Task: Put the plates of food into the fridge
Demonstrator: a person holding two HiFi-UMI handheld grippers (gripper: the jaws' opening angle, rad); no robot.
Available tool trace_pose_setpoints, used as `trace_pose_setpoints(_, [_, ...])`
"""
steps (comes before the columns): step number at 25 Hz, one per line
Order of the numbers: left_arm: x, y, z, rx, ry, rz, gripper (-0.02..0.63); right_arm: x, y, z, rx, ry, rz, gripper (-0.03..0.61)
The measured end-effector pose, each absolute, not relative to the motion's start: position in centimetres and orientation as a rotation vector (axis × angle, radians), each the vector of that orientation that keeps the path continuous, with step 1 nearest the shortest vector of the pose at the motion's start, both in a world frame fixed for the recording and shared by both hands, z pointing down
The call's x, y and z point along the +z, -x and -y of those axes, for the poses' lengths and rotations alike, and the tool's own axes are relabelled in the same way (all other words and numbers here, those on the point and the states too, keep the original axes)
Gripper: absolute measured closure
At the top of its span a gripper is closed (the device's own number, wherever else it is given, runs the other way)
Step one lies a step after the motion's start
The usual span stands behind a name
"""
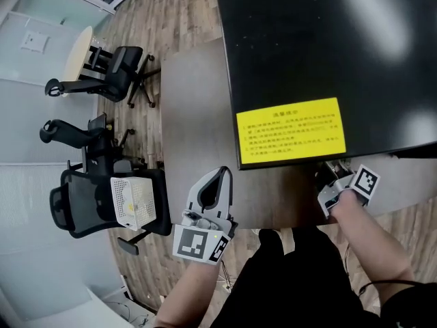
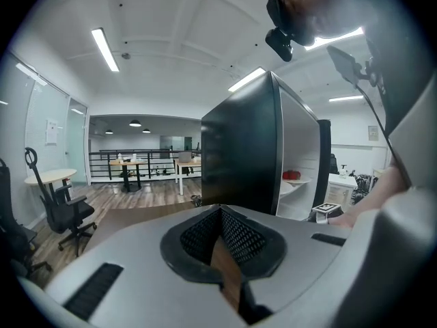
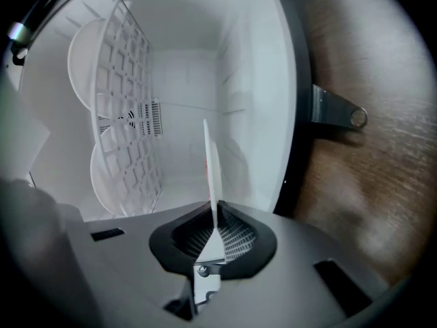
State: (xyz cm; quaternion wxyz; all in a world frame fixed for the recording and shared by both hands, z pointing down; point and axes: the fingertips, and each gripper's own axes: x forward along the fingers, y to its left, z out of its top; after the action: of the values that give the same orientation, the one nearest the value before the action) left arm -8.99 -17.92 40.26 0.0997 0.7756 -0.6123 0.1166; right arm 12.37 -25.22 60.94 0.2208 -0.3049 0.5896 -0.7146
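The black fridge (image 1: pixel 321 53) fills the top right of the head view, with a yellow label (image 1: pixel 290 132) on its top. My right gripper (image 3: pixel 213 214) reaches into its white interior and is shut on the rim of a thin white plate (image 3: pixel 210 169), seen edge-on with a bit of red food behind it. Two more white plates (image 3: pixel 113 183) sit against a white wire shelf (image 3: pixel 130 101). My left gripper (image 1: pixel 222 176) hovers over the brown table (image 1: pixel 194 115) beside the fridge, shut, with nothing held. In the left gripper view a plate with red food (image 2: pixel 292 175) shows inside the open fridge.
Black office chairs (image 1: pixel 102 197) stand on the wooden floor left of the table, one with a white object (image 1: pixel 133 200) on it. A metal hinge bracket (image 3: pixel 338 111) sticks out at the fridge's edge. Further tables (image 2: pixel 133 164) stand far off.
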Motion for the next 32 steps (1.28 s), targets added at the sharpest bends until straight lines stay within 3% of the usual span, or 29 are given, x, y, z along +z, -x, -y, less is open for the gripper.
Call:
trace_pose_setpoints(25, [38.5, 14.4, 14.4, 0.372, -2.138, 1.979, 0.611, 61.0, -10.9, 27.9, -1.959, 1.063, -1.677, 0.554])
trace_pose_setpoints(32, [38.2, 14.2, 14.3, 0.367, -2.181, 1.959, 0.611, 61.1, -10.6, 28.5, -1.948, 1.136, -1.697, 0.323])
